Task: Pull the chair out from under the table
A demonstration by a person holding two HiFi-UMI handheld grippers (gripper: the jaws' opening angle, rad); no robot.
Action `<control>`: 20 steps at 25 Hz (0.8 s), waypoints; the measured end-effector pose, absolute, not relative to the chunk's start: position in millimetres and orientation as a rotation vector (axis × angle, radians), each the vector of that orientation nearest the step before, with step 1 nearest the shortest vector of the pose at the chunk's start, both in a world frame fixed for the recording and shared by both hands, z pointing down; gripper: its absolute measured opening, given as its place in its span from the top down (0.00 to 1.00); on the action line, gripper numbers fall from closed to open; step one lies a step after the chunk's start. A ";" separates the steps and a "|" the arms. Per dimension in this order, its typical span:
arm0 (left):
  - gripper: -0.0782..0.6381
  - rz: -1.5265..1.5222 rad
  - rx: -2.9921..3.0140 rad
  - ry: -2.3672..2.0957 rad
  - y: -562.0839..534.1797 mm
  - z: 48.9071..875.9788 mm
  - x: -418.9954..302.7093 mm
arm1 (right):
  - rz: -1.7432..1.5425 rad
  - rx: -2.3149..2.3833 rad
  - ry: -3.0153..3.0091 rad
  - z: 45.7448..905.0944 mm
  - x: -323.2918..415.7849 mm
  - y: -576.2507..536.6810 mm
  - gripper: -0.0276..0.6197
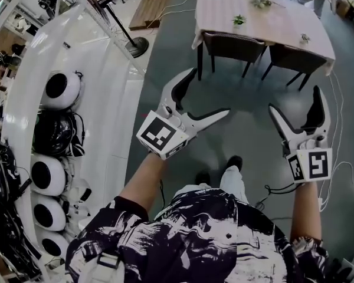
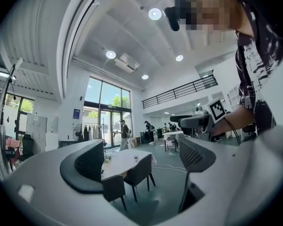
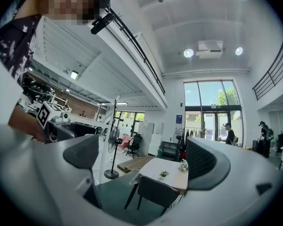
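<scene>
Head view: you stand well back from the table [image 1: 283, 16]. The left chair [image 1: 233, 45] and right chair [image 1: 296, 58] are both tucked under its near edge. The left gripper [image 1: 209, 93] and right gripper [image 1: 295, 99] are spread wide and empty. My read is that you are on the approach, with no contact yet. Next you need to walk in, choose a chair and close on its backrest.

Left gripper view: fingers far apart, nothing between them. It shows both chairs side-on, backs against the table edge, an angle the head view lacks.

Right gripper view: fingers wide, empty. Only one chair shows here, low between them.
</scene>
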State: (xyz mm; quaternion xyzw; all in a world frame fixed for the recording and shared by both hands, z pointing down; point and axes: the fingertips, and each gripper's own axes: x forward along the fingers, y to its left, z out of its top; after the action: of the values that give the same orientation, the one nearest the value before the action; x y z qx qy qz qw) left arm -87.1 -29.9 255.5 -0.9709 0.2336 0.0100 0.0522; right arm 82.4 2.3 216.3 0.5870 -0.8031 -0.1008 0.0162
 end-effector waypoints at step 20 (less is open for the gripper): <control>0.23 -0.173 -2.889 0.761 -181.9 276.8 37.5 | -0.257 1.598 -2.659 251.5 193.9 -175.4 0.15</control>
State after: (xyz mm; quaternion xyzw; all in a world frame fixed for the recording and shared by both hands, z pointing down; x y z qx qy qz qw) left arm 37.5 -181.9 276.8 -0.9627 0.2537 -0.0575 0.0745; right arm 193.9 -175.4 251.5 0.5133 -0.8541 -0.0826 0.0142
